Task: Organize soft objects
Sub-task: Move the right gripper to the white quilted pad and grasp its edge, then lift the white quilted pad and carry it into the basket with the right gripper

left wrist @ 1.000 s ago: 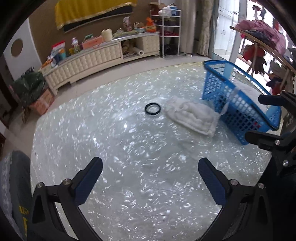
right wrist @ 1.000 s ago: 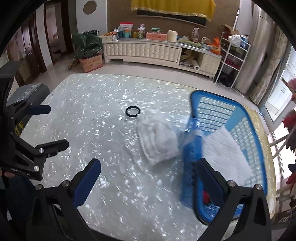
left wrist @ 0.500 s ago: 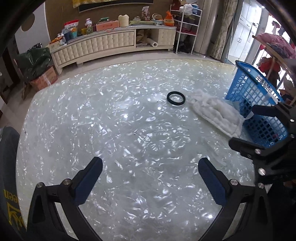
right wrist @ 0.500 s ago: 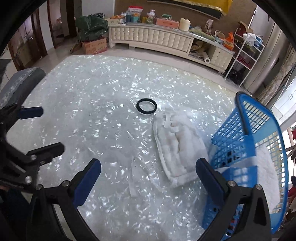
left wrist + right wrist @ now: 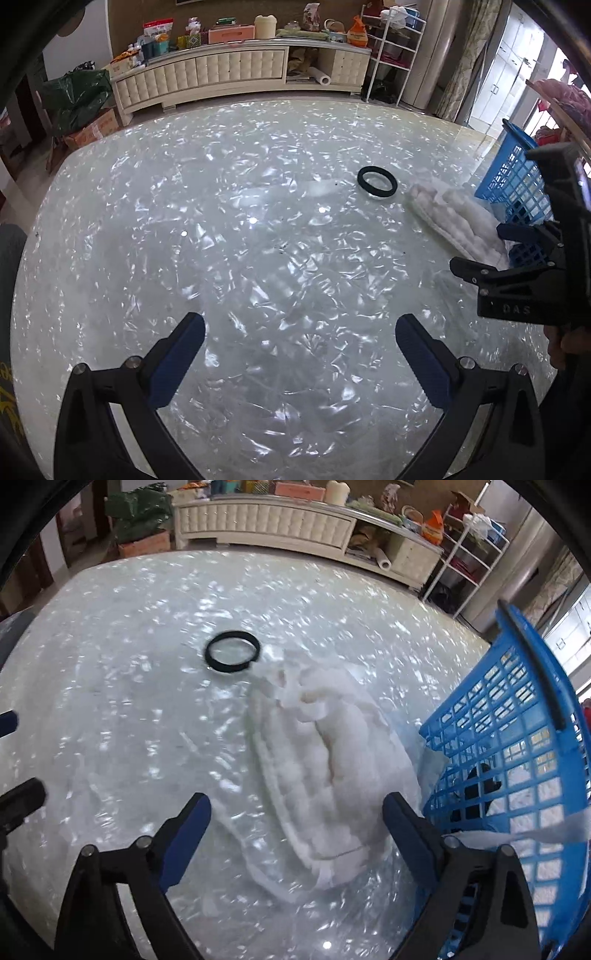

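Your right tongs [image 5: 295, 821] now hang low over a fluffy white cloth [image 5: 325, 775] that lies folded on the shimmering, pearly table [image 5: 229, 236]. A second ago the cloth sat well ahead of these tongs; it has since grown to fill the middle of the right wrist view, and its near end lies between the two blue pads [image 5: 186, 834]. The jaws have just been closing a little but still stand wide, and the pads do not press on the cloth. Nothing is gripped yet.

Just to the right of the cloth, a blue lattice basket [image 5: 517, 738] lies tipped on its side with its opening toward the cloth. More white fabric shows through its mesh, along with something dark that is too hidden to name. A black ring [image 5: 232, 656] lies flat on the table just beyond the far end of the cloth, close to it; whether they touch is unclear.

Your left tongs [image 5: 301, 356] are open and empty over bare table, well apart from the cloth. From the left wrist view, your right tongs appear at the right edge, in front of the cloth and basket.

What this likely means: the approach to the cloth is nearly done and the grasp is next. Closing on the thick folds should hold, though loose layers may slip free.
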